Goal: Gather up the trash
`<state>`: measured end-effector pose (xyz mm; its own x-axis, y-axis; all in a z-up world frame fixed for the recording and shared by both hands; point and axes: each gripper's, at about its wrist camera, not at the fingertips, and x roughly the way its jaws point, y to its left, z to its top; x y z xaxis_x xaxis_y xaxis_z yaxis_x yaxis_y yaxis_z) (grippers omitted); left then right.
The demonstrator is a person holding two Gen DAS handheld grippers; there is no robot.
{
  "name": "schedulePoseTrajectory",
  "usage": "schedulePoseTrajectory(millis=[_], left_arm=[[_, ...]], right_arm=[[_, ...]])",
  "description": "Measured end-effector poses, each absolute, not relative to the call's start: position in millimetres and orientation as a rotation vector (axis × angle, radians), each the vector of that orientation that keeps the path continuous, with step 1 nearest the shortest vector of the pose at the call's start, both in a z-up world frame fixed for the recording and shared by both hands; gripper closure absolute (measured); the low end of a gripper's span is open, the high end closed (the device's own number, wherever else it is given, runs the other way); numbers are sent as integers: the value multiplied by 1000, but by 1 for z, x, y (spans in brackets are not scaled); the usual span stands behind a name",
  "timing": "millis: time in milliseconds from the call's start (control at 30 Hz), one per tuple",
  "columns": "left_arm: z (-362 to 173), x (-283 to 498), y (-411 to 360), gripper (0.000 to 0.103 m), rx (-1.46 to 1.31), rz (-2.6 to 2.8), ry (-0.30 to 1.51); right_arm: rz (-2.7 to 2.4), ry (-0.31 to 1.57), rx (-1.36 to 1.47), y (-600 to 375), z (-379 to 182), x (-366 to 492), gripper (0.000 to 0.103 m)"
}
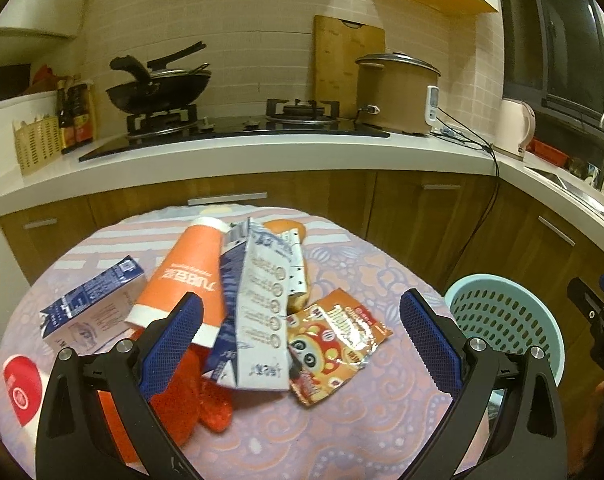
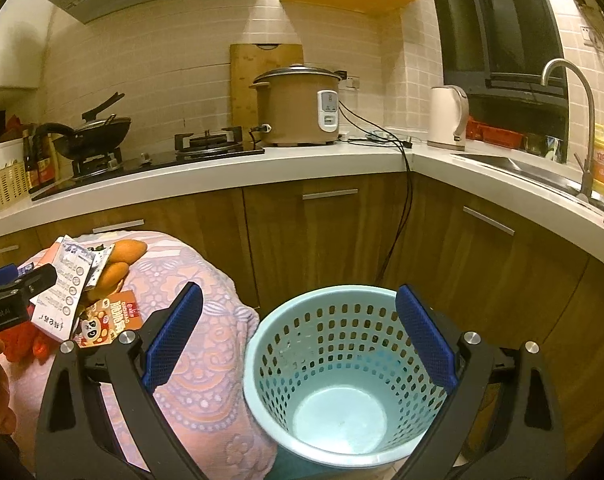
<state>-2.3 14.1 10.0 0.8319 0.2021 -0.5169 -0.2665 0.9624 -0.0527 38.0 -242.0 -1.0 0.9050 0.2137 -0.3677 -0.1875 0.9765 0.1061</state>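
Trash lies heaped on a round table point(image 1: 342, 432) covered with a pink patterned cloth, in front of the kitchen counter. Near the table's far edge an orange cup point(image 1: 190, 276) lies on its side, and a flattened blue-and-white carton point(image 1: 258, 312) leans across it, reaching toward the middle. A second, smaller carton point(image 1: 90, 308) lies near the left edge, just beside the cup. A shiny snack wrapper point(image 1: 338, 344) with a cartoon face lies right of the flattened carton, its corner tucked under it. Behind the carton, orange bread rolls point(image 2: 122, 260) sit at the far edge. Red crumpled wrapping point(image 1: 198, 400) lies under the near end of the carton, and a red-and-white lid point(image 1: 22, 392) shows at the near left edge. The left gripper point(image 1: 300, 340) hovers over the heap with its blue-padded jaws spread wide, holding nothing; the carton and wrapper lie between its fingers in the left wrist view, though contact cannot be told. A pale blue perforated basket point(image 2: 334, 360) stands on the floor just beside the table's right edge, with nothing visible inside it. The right gripper point(image 2: 298, 340) hangs above the basket, jaws likewise wide apart and holding nothing. On the counter behind stand a wok point(image 1: 158, 92) on the stove, a rice cooker point(image 2: 298, 108) and a kettle point(image 2: 448, 118).
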Motion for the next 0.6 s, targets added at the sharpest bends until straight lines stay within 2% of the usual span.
schedulePoseTrajectory(millis=[300, 500, 600], left_arm=[[13, -17, 28, 7, -147, 264, 511], [16, -36, 43, 8, -177, 279, 495], [17, -49, 51, 8, -186, 295, 483]], right_arm=[[228, 389, 56, -228, 4, 31, 14], [254, 396, 47, -213, 7, 23, 24], [276, 412, 47, -205, 7, 22, 34]])
